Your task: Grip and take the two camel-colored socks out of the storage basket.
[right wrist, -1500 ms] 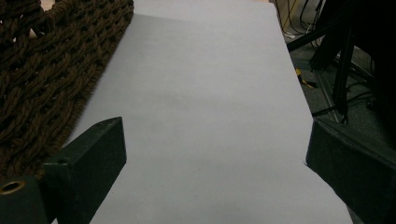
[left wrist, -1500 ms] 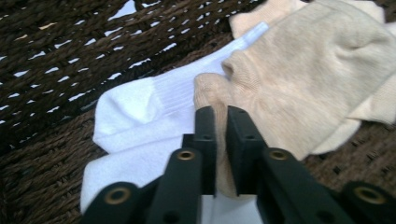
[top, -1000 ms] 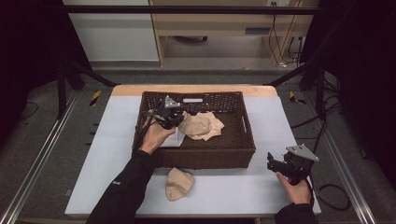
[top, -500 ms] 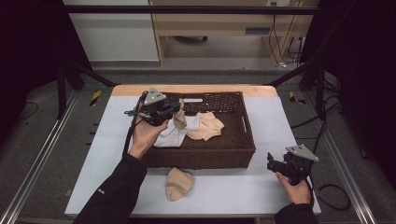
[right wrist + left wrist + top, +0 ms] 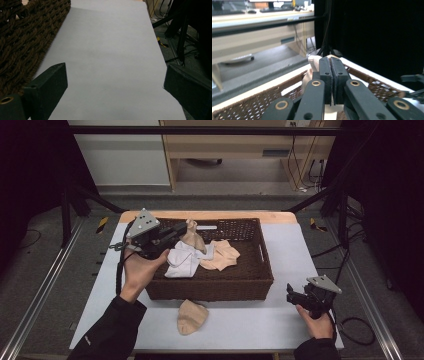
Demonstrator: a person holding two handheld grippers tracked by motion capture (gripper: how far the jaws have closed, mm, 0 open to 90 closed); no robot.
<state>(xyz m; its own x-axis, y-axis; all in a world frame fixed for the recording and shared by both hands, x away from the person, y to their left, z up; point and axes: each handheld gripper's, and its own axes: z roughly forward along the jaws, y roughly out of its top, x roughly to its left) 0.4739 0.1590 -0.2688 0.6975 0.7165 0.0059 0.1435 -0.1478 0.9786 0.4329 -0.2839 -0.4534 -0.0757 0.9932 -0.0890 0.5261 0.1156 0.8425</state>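
Observation:
A dark brown woven basket [image 5: 215, 290] stands mid-table. My left gripper [image 5: 179, 231] hovers over its left side, shut on a beige sock [image 5: 192, 236] that hangs from the jaws above the pile. In the left gripper view the jaws [image 5: 330, 61] are pressed together, with the sock [image 5: 313, 62] bunched just behind them over the basket rim [image 5: 262, 100]. A white sock [image 5: 182, 260] and a peach sock [image 5: 222, 255] lie inside the basket. My right gripper [image 5: 291, 292] rests at the front right of the table, open [image 5: 115, 72] with nothing between its jaws.
Another beige sock [image 5: 191, 316] lies on the white tabletop [image 5: 250, 330] in front of the basket. The basket's wall [image 5: 25, 37] is to the left of my right gripper, with bare table [image 5: 107, 37] ahead. A wooden bench stands beyond the table's far edge.
My left gripper has risen and shifted left with the beige sock, lifting it off the pile and uncovering the white sock. The right gripper has stayed put.

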